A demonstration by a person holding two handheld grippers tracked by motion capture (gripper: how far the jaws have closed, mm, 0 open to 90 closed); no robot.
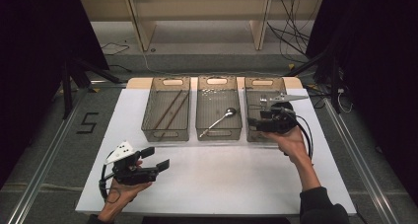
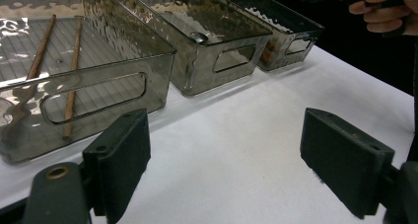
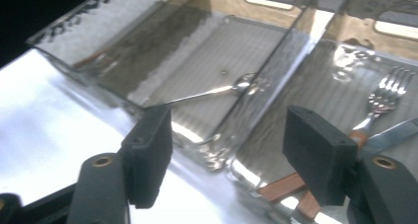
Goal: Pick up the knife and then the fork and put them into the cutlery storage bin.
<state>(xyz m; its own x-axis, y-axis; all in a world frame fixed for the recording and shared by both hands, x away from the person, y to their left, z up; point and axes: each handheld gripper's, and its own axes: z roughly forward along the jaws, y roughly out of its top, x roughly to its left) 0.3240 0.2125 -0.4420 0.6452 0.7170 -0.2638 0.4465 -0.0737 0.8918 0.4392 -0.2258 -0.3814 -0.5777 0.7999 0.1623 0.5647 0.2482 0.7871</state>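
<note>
1. Right hand-held gripper (image 1: 260, 121) over near end of right bin (image 1: 249, 110), jaws apart, nothing between pads.
2. Fork (image 3: 387, 98) and knife (image 3: 394, 131) flat in right bin, wooden handles (image 3: 281, 187) just below and beyond right jaw.
3. Spoon (image 1: 218, 121) in middle bin (image 1: 218, 133); chopsticks (image 1: 170, 110) in left bin (image 1: 165, 133).
4. Left hand-held gripper (image 1: 156, 158) low over white surface (image 1: 222, 174), near left, jaws wide apart, empty, well apart from bins.
</note>
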